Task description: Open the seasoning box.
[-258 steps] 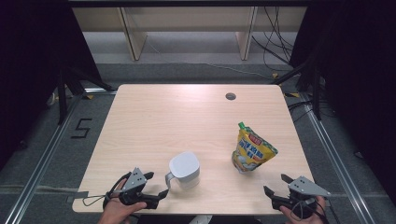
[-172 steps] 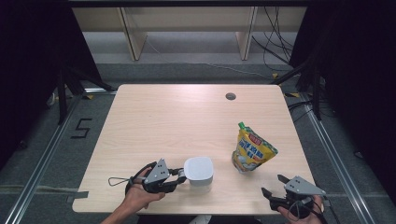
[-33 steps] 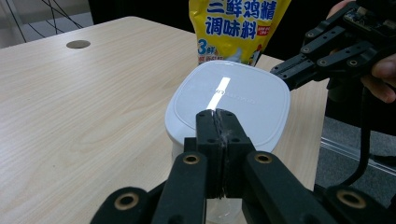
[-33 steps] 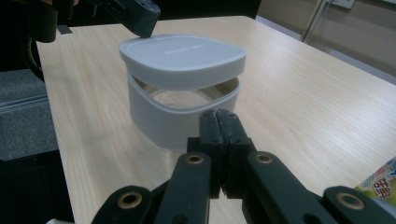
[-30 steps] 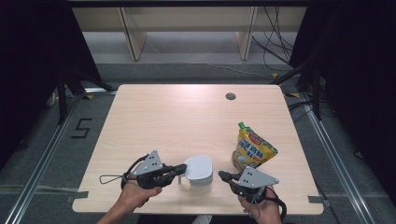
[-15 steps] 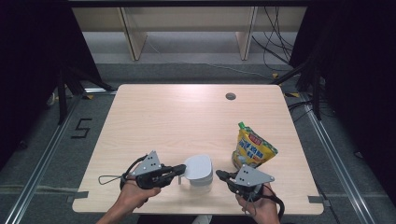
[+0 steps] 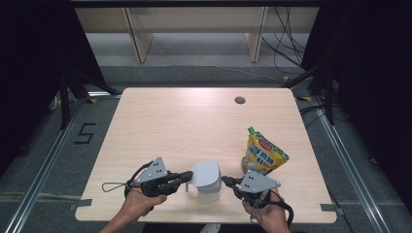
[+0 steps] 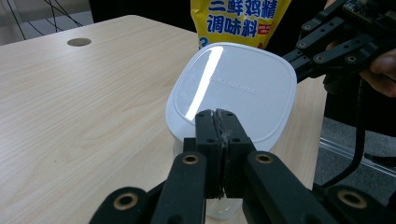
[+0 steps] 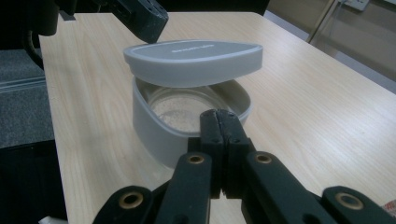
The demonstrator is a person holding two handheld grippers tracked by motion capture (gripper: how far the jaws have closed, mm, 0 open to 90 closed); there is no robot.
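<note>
I judge I'm opening the white container (image 9: 187,126): left claw (image 8: 218,135) pinches its lid (image 9: 194,56) half-raised; right claw (image 9: 219,135), pressed together, braces the rim; next, lift the lid clear.

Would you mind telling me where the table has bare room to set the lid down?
The table is bare across its far half, from the round hole leftward, and along the left edge. The near edge is crowded: white container, yellow pouch, and both grippers.
</note>
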